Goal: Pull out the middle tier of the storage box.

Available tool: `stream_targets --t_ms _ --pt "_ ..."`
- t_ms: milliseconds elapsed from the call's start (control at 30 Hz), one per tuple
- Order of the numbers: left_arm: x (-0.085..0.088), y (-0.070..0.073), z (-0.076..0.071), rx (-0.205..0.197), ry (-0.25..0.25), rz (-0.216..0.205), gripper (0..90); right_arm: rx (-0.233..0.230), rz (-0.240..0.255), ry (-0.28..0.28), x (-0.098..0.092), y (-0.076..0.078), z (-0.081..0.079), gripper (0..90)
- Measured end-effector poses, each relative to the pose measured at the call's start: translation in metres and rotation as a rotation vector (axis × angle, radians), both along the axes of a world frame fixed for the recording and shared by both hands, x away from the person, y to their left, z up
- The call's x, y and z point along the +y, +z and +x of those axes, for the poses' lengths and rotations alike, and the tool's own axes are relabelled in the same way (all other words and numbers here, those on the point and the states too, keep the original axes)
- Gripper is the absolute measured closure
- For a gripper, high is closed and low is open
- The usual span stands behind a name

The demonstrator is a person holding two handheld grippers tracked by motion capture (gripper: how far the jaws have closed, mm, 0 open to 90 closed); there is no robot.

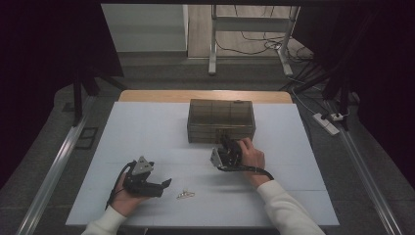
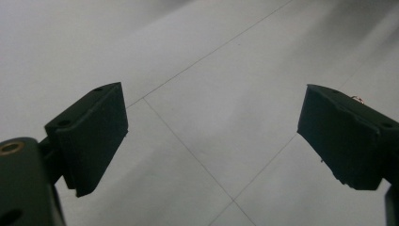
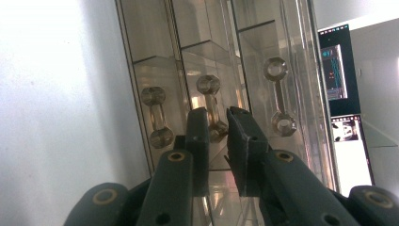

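A clear brownish drawer box [image 1: 221,120] stands at the middle back of the white table [image 1: 147,132]. My right gripper [image 1: 227,143] is up against its front. In the right gripper view, the box front [image 3: 155,56] carries three clear handles, and my right gripper [image 3: 219,115] has its jaws closed on the middle handle [image 3: 212,101], one pad on each side of it. My left gripper [image 1: 166,185] rests near the table's front left, pointing right. Its jaws [image 2: 211,136] stand wide open over bare table. A small metal trinket [image 1: 185,195] lies just past its tips.
Handles to the left [image 3: 156,117] and right [image 3: 278,96] of the gripped one are free. Off the table's right side a power strip [image 1: 329,122] lies on the floor. Metal frame legs [image 1: 213,44] and cables stand beyond the far edge.
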State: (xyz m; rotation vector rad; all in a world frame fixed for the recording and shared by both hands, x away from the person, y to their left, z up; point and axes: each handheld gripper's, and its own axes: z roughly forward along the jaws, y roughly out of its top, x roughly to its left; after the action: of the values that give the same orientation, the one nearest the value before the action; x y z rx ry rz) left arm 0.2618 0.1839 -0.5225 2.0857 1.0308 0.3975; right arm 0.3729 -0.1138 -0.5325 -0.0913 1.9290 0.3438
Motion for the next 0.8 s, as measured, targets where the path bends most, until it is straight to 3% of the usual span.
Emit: stream_targets --t_ms 300,800 --pt "-0.0002 0.0001 -0.0001 -0.001 0.000 0.001 8.9 -0.022 -0.016 0.006 0.0003 -0.0023 -0.0006 78.6" --pt "-0.0004 0.0000 -0.0002 -0.001 -0.002 0.003 8.9 -0.010 0.004 -0.003 0.0002 -0.0013 -0.0008 79.6"
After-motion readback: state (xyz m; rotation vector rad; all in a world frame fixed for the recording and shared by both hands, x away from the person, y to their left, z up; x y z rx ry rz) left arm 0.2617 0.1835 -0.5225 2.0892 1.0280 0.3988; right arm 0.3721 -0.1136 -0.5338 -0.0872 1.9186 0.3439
